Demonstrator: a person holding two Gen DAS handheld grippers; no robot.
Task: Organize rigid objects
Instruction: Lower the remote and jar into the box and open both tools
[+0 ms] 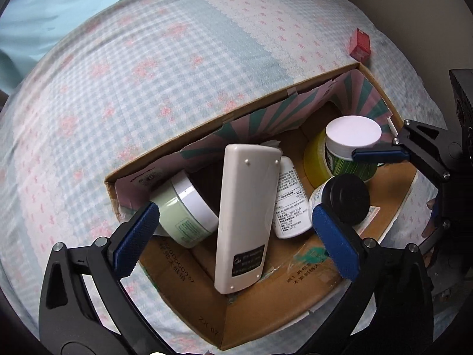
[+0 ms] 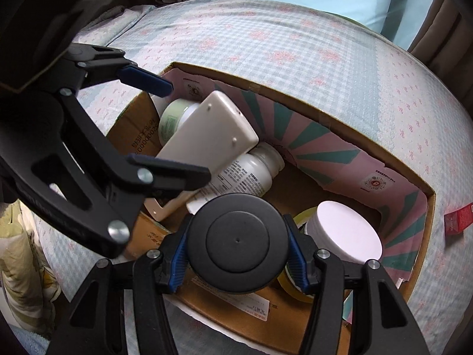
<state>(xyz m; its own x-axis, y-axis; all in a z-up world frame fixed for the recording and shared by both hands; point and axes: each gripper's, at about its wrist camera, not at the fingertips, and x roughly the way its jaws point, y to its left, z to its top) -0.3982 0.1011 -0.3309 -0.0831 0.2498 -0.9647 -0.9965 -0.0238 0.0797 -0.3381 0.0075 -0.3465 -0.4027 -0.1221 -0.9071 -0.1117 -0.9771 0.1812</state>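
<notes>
Black-lidded jar sits pinched between the right gripper pads, lid toward the camera, low over the cardboard box, apparently to be set among the other containers. Left gripper, jaws spread and empty, straddles the cream remote control, which leans with its long axis running up toward the striped far wall

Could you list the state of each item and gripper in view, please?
Cardboard box: open.
Remote: face down, propped.
Black-lidded jar: gripped.
White bottle: lying, capped.
Green jar: tipped, lidded.
Left gripper: open.
Right gripper: shut.
</notes>
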